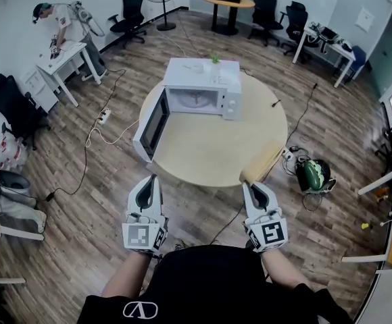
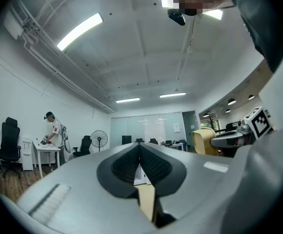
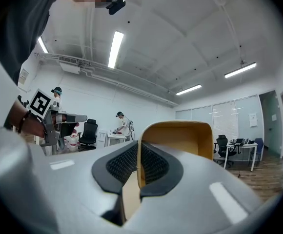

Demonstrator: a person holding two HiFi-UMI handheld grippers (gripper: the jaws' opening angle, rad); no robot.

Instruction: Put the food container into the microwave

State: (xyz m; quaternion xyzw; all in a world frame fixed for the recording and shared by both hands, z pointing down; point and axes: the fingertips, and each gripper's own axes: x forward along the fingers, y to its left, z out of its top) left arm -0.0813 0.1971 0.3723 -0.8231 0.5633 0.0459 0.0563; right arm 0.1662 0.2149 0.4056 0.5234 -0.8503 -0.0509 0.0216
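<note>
Right gripper (image 1: pixel 253 187) is clamped on the wall of the tan food container (image 1: pixel 264 163) over the round table's (image 1: pixel 209 150) near edge, long axis slanting toward 1 o'clock, the open microwave (image 1: pixel 203 86) lying at 11 o'clock, while the left gripper (image 1: pixel 150 182), jaws together, holds nothing.

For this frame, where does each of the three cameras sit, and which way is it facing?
Head view: on the person's head, facing steeply down at the round table and open microwave; shows both forearms, the left tongs and the right tongs.
Left gripper view: on the left tongs, facing out across the room over its closed tips; dark shirt at upper right.
Right gripper view: on the right tongs, facing out over tips pinching the food container wall.
Shared: each gripper view shows the other tongs and the person at the white desk.
</note>
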